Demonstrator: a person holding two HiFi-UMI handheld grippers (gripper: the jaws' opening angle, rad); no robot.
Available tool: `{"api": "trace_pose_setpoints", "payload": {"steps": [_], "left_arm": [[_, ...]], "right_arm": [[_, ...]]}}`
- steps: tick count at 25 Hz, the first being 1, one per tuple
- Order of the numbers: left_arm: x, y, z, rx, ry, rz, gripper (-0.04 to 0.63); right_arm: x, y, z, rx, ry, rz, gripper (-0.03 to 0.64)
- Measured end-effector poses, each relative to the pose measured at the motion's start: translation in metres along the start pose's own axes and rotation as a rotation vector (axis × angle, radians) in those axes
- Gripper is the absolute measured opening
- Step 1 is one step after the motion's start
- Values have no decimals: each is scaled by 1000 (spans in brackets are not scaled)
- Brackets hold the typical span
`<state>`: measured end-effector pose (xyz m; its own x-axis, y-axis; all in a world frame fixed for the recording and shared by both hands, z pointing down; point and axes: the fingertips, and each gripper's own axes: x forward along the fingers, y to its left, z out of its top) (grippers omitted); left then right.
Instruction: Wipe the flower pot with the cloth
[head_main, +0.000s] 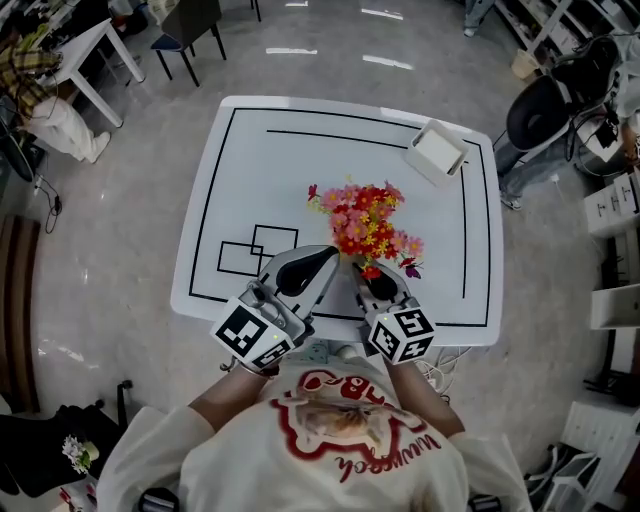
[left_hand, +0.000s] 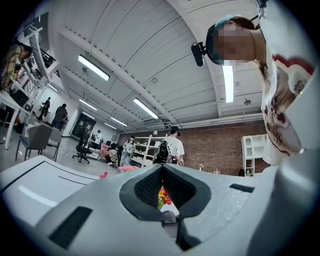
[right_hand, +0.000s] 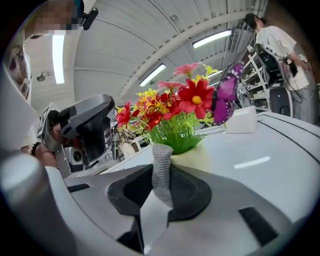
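The flower pot (right_hand: 199, 159) is sitting toward the near edge of the table (head_main: 260, 180), mostly hidden under its bright flowers (head_main: 368, 222). The right gripper (head_main: 362, 272) is pinching a grey cloth (right_hand: 161, 160) between closed jaws, the strip sticking up just in front of the pot; I cannot tell whether they are touching. The left gripper (head_main: 322, 258) is hovering closed and empty, just left of the flowers. A white box (head_main: 436, 152) is lying at the far right.

Cream flower pot (right_hand: 202, 159) with red blooms (head_main: 368, 222), upright on white table (head_main: 250, 180), grey knit cloth (right_hand: 161, 167) upright just beside
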<state>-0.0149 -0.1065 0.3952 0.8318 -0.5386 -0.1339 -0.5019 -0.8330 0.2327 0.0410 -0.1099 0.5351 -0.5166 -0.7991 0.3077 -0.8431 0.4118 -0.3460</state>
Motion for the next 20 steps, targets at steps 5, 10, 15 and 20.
{"api": "trace_pose_setpoints", "payload": {"steps": [5,10,15,20], "left_arm": [[-10,0,-2,-7,-2,34,5],[-19,3,4,2,-15,64,5],[-24,9,8,11,-23,90,5],[-23,12,8,16,-23,96,5]], "right_arm": [[9,7,5,-13,3,19,74],[14,13,3,-23,15,32,74],[17,17,3,-25,19,50,74],[21,20,3,-22,24,64,74]]}}
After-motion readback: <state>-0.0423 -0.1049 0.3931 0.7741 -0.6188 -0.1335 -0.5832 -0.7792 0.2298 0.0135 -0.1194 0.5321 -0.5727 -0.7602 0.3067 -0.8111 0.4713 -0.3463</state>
